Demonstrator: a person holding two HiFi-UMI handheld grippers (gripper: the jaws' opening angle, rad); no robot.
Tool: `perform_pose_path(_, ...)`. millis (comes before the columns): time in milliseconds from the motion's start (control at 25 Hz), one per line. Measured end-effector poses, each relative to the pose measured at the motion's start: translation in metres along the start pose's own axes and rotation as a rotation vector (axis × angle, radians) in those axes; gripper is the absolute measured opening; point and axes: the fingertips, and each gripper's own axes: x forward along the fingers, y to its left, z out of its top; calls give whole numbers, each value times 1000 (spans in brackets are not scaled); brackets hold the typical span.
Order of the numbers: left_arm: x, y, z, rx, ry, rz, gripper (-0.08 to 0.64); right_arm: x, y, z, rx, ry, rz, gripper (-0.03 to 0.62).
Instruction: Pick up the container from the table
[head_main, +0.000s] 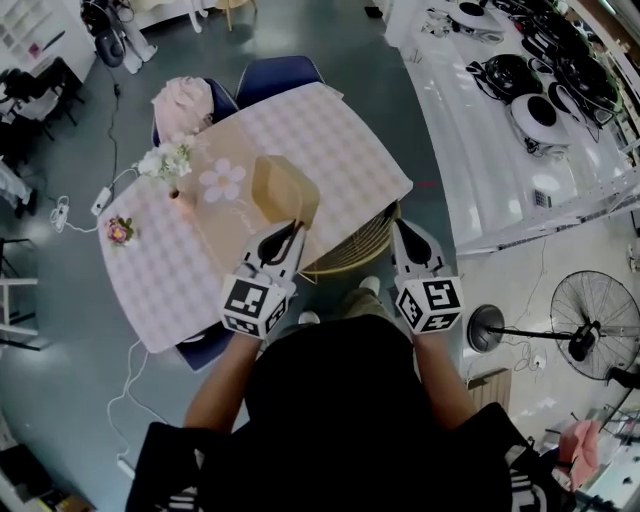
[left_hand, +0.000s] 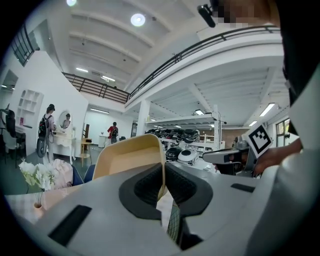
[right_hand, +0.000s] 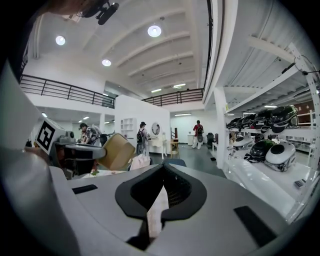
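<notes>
jaws of the left gripper (head_main: 292, 230) were clamped on the near rim of a tan rectangular plastic container (head_main: 280, 185), tilted over the checked-cloth table (head_main: 340, 140). right gripper (head_main: 405, 232), off the table's right edge, was closed, empty.

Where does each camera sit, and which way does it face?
Head view: on the person's head, steeply down at the checked-cloth table; left gripper, right gripper, forearms show.
Left gripper view: on that gripper, level along fingers shut on the tan open-topped container.
Right gripper view: on that gripper, level; fingers shut, empty.
Both gripper views share the container.
</notes>
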Motion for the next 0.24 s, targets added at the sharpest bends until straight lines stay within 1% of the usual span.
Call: perform_pose_path(240,0,11,-4,0,8,13,17,8,4,-10,-6,24,2,-2)
